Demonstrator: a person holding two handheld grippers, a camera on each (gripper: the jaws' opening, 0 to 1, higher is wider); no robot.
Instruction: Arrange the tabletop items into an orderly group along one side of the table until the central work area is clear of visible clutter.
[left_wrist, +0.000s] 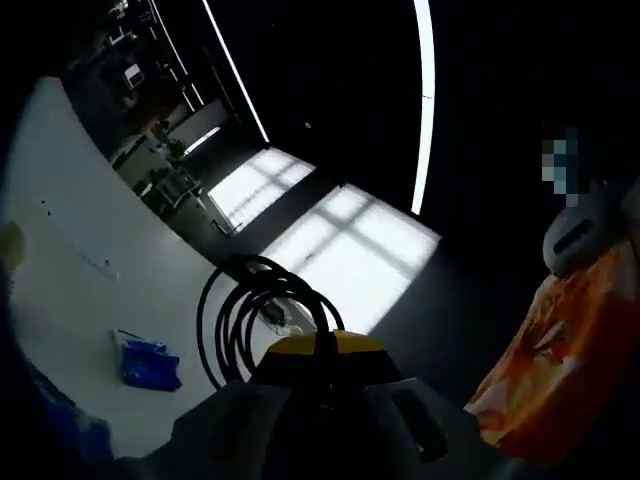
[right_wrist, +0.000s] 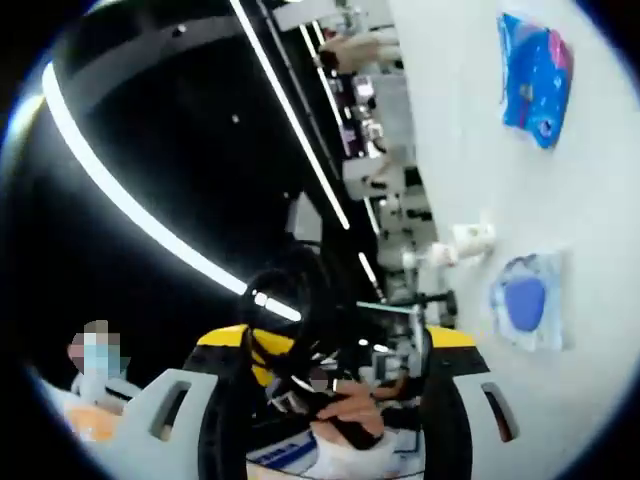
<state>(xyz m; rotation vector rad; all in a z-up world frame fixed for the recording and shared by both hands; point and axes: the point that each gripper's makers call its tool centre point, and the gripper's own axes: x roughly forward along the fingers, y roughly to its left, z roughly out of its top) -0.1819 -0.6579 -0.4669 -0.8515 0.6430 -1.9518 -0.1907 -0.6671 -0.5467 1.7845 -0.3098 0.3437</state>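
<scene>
Currently left gripper (left_wrist: 322, 400) raised off white table (left_wrist: 70, 250), jaws pinching coiled black cable (left_wrist: 255, 315). Right gripper (right_wrist: 320, 400) jaws closed on same cable (right_wrist: 300, 320). Blue packet (left_wrist: 148, 362) lies on table; blue pouches (right_wrist: 535, 75) (right_wrist: 527, 300) apart on tabletop.

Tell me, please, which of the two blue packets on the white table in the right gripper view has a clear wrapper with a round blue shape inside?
The lower blue packet, beside the small white bottle. The upper packet is opaque, blue and pink.
</scene>
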